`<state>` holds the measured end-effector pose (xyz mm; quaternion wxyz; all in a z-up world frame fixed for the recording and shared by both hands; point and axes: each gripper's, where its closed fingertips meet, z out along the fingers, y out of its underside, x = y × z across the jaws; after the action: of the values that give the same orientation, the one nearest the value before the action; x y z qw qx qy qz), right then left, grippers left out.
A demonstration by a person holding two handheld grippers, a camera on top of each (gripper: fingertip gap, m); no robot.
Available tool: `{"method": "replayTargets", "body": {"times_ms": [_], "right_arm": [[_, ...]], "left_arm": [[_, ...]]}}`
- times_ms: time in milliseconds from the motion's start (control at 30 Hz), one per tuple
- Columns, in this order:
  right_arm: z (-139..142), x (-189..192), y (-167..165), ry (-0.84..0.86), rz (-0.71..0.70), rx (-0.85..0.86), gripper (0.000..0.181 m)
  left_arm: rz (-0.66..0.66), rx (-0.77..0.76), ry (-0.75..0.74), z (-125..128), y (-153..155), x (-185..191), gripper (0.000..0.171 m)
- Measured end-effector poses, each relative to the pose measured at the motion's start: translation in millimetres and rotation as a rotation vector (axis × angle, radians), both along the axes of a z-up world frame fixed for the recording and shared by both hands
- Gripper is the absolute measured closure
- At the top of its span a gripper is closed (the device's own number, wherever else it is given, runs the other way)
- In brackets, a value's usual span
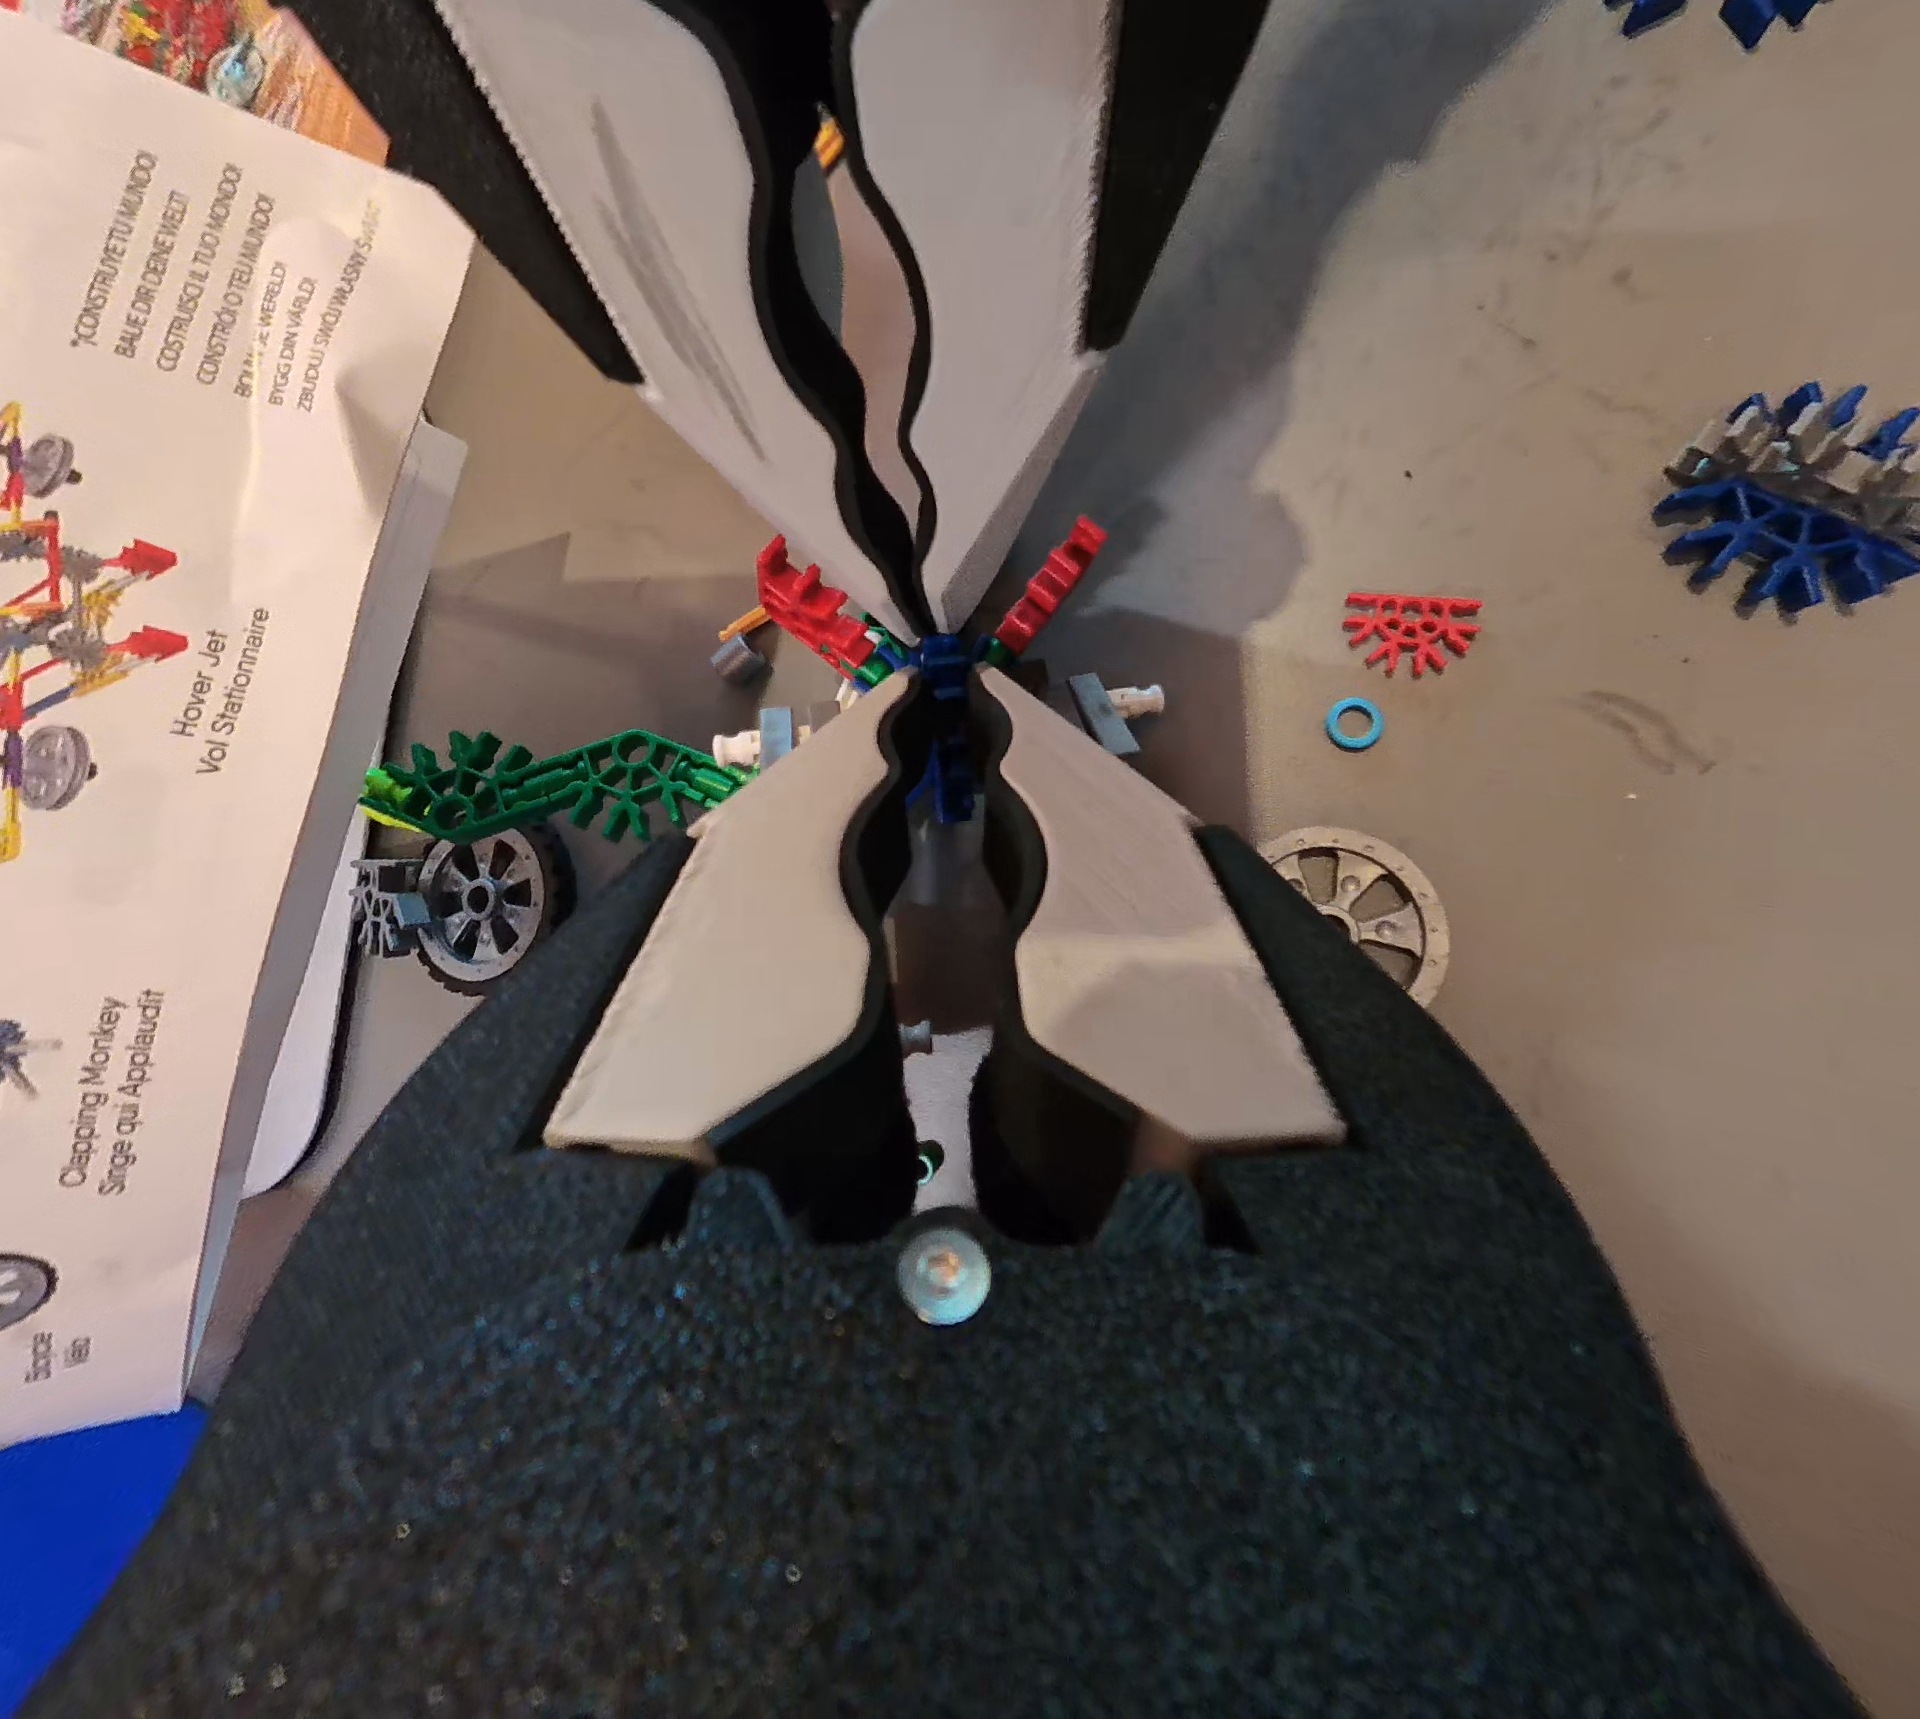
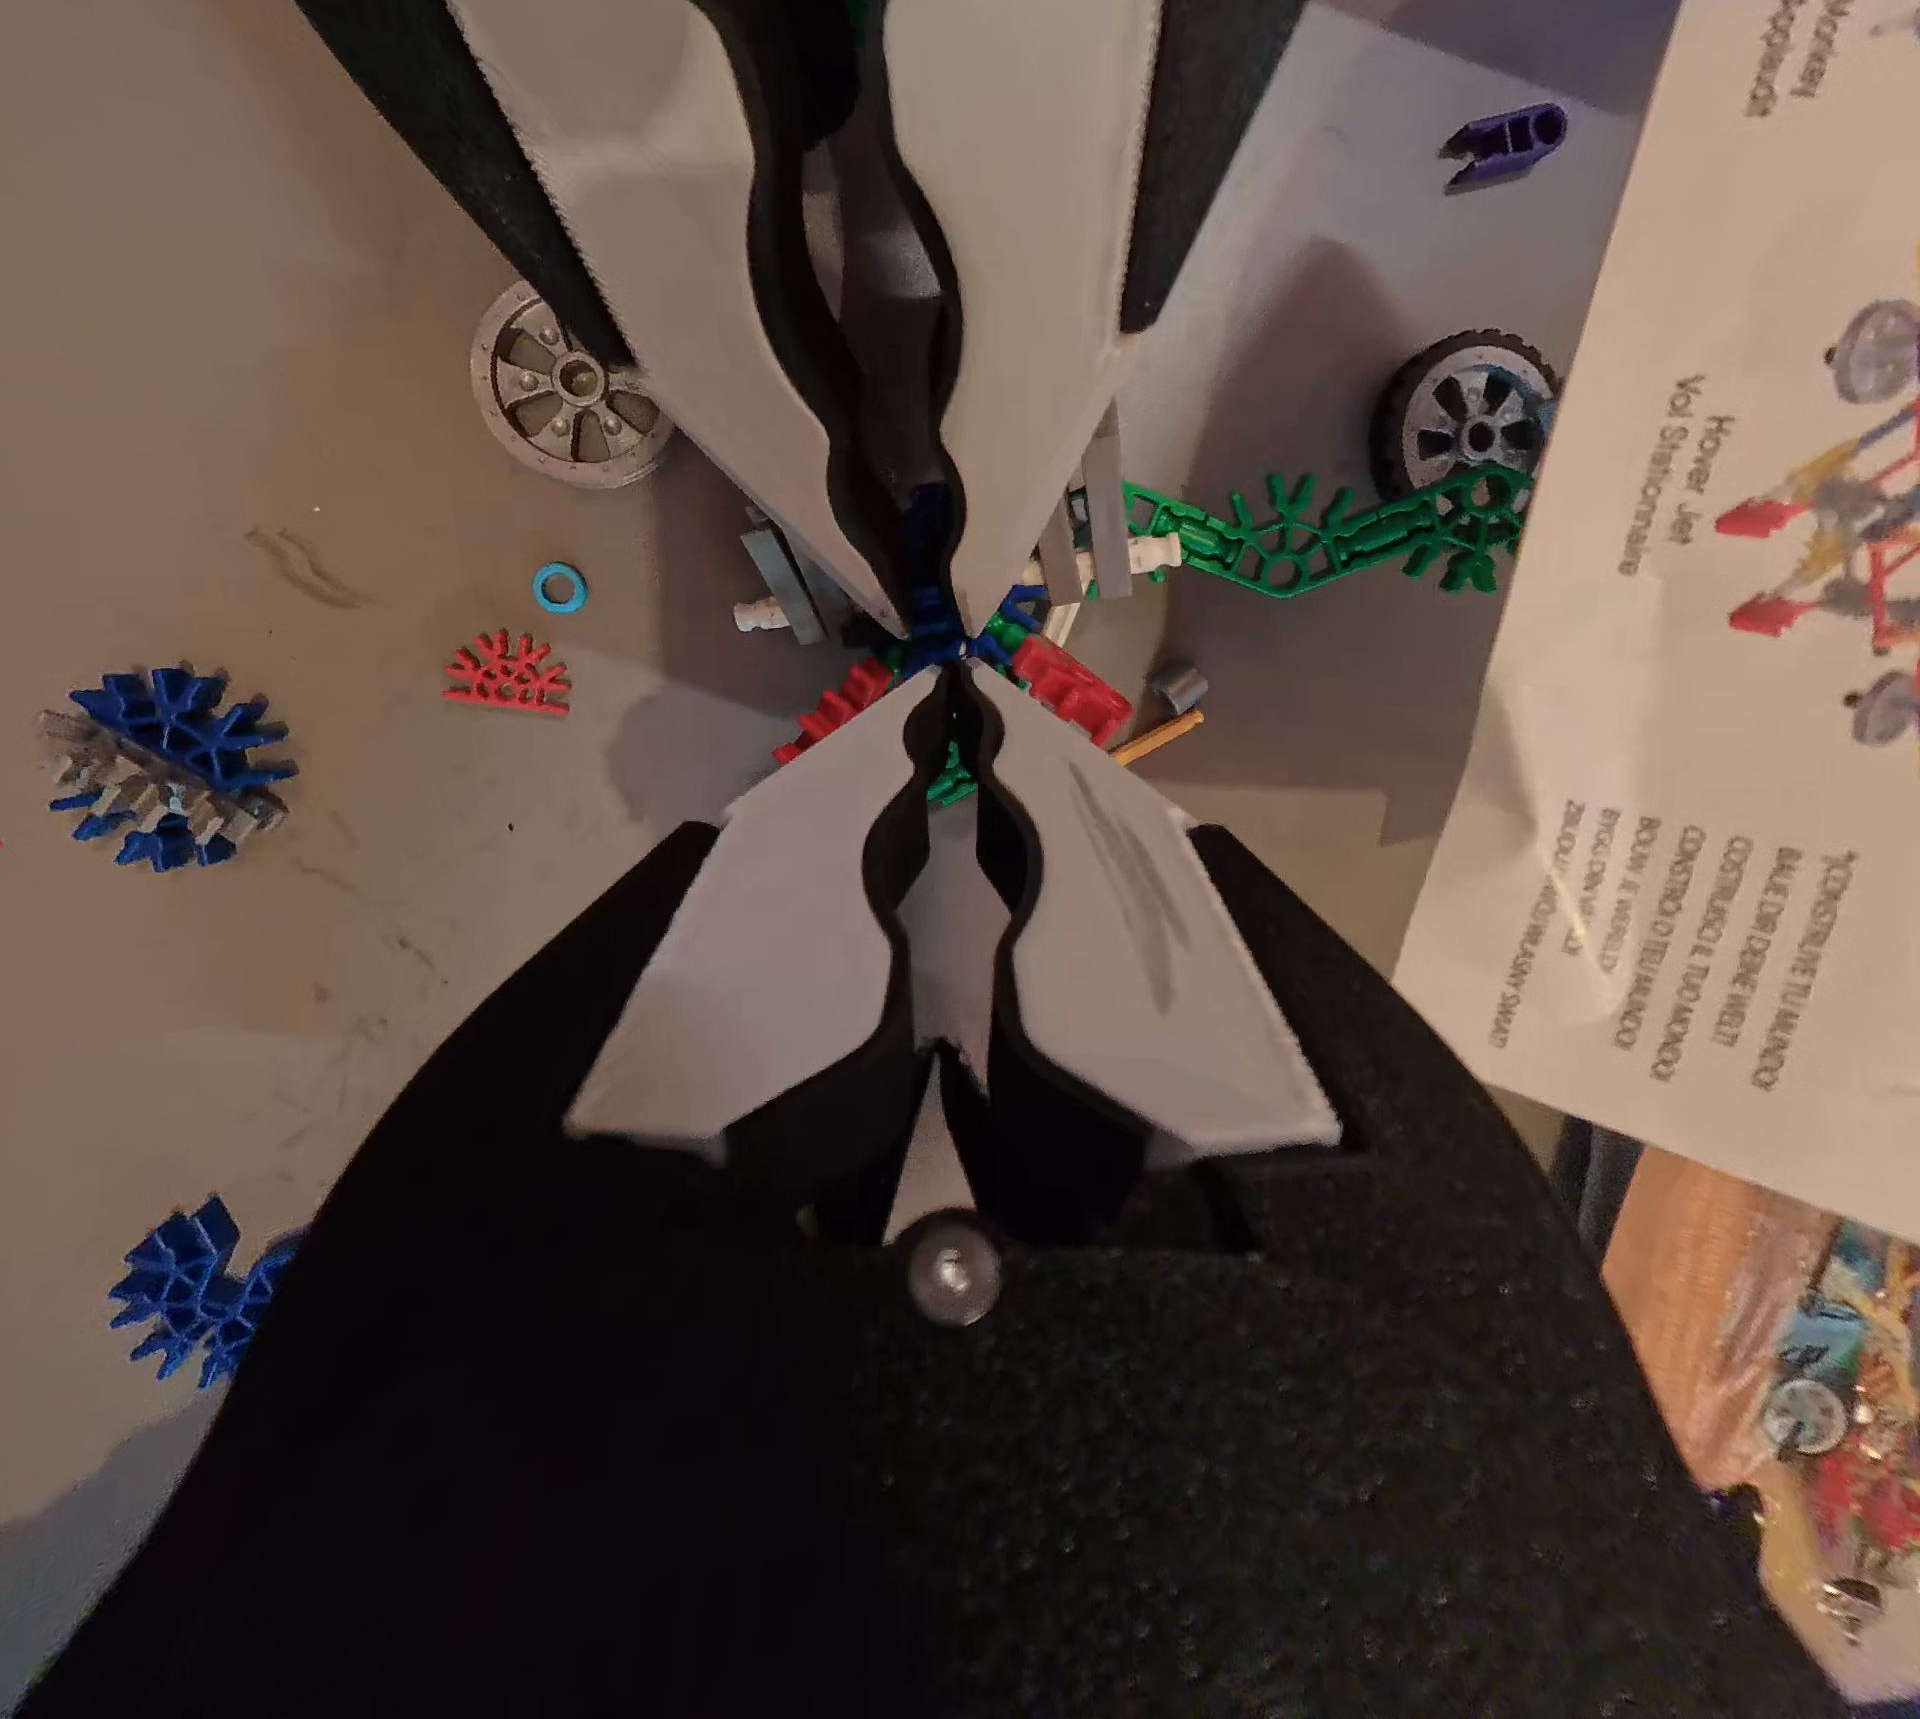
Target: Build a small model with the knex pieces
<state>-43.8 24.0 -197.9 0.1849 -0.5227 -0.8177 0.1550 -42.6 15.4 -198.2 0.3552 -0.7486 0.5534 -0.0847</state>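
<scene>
A blue connector point(image 1: 943, 667) is pinched tip to tip between the left gripper point(image 1: 940, 682) and the right gripper point(image 2: 940, 667), both clenched on it.

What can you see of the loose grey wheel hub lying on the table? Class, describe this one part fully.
The grey wheel hub is a round disc that looks like dull metallic plastic, with no tyre. It has a central hole, wedge-shaped openings between spokes and small studs around its rim. It lies flat on the grey table, apart from the other pieces. In both views a claw's dark body covers part of it; whether they touch cannot be told.
</scene>
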Motion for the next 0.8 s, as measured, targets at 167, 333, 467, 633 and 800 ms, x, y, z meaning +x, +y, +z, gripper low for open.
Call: {"method": "replayTargets", "body": {"times_ms": [167, 333, 467, 633, 800], "right_arm": [[0.6, -0.4, 0.0, 0.096, -0.136, -0.189, 0.181], [1.1, -0.8, -0.1, 0.166, -0.246, -0.307, 0.181], [1.9, -1.7, -0.3, 0.21, -0.33, -0.43, 0.181], [1.4, -2.1, 0.1, 0.22, -0.377, -0.435, 0.181], [0.2, -2.8, 0.9, 0.152, -0.365, -0.333, 0.181]], "left_arm": [[0.021, -0.001, -0.031, 0.6, 0.3, -0.2, 0.167], [0.029, -0.003, -0.054, 1.1, 0.5, 0.0, 0.166], [0.031, -0.002, -0.07, 1.5, 0.5, 0.0, 0.166], [0.036, -0.001, -0.088, 1.9, 0.9, 0.2, 0.167], [0.044, -0.001, -0.095, 2.1, 1.3, -0.5, 0.166]]}}
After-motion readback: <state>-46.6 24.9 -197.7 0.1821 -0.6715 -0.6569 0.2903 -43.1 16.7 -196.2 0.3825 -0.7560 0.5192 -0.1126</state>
